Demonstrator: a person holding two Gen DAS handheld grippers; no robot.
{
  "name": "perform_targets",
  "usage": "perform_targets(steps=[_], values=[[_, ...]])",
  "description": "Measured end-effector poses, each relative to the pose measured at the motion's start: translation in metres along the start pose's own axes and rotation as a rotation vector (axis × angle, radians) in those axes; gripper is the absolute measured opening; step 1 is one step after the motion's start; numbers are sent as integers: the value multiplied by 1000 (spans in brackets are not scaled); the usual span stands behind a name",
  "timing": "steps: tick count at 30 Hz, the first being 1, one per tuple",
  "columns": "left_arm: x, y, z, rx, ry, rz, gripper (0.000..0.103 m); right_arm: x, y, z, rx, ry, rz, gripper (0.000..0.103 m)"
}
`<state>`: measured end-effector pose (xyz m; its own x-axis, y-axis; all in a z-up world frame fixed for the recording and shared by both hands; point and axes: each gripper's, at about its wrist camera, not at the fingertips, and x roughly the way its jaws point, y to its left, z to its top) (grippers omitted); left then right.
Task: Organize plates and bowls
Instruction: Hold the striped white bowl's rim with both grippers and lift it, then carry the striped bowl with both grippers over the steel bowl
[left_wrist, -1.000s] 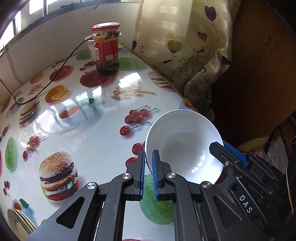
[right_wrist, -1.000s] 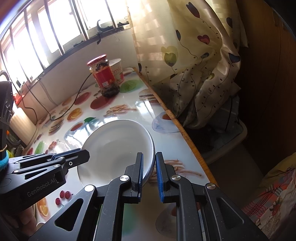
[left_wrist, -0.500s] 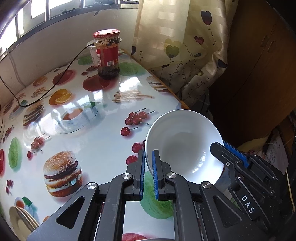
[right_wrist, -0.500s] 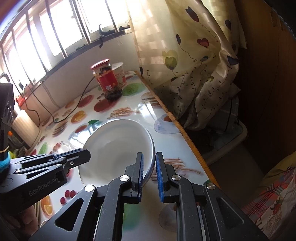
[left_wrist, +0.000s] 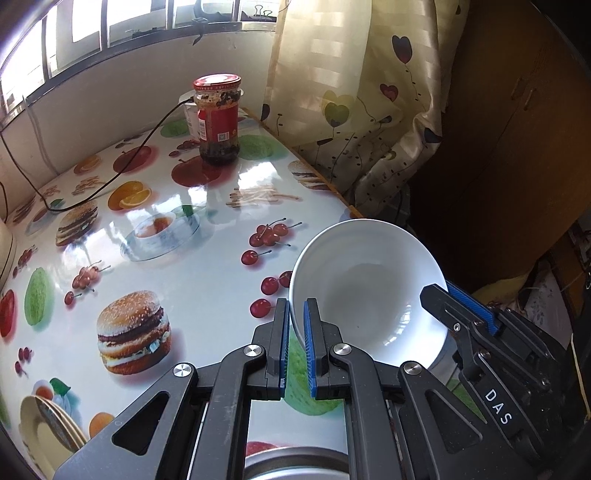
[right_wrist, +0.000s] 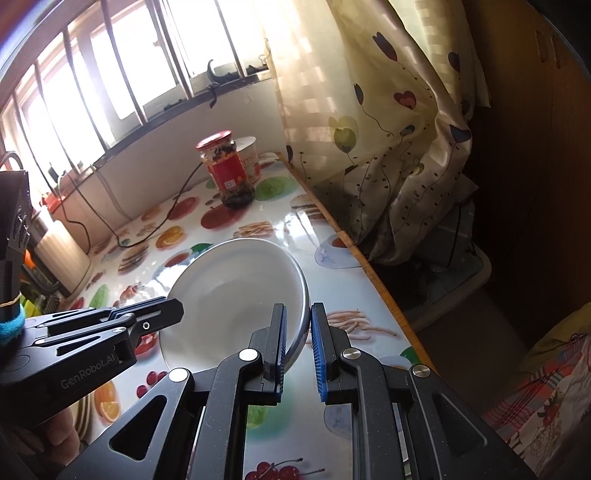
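A stack of plates (left_wrist: 48, 432) is cut off at the near left edge of the left wrist view; the white bowl (left_wrist: 369, 291) is gripped at opposite rims by the left claw (left_wrist: 294, 332) and right claw (right_wrist: 297, 332), above the tabletop (left_wrist: 177, 280); a jar (right_wrist: 227, 170) is seen far off; a hand (right_wrist: 55, 439) is shown only by the right view.

I see glossy white ceramic bowl (left_wrist: 369, 291) | slick printed plastic tablecloth (left_wrist: 177, 266) | glass jar (left_wrist: 218, 120), metal lid | satin-sheen curtain (right_wrist: 388, 122) | matt black plastic grippers.
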<state>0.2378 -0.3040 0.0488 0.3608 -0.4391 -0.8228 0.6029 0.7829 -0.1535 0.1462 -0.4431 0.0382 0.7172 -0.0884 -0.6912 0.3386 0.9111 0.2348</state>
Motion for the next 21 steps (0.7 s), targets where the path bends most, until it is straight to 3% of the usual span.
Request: perform_targets(steps=[21], values=[[-46,4,-31,-26,-51,-16,8,-52,20,-18,-25,-52,29,14]])
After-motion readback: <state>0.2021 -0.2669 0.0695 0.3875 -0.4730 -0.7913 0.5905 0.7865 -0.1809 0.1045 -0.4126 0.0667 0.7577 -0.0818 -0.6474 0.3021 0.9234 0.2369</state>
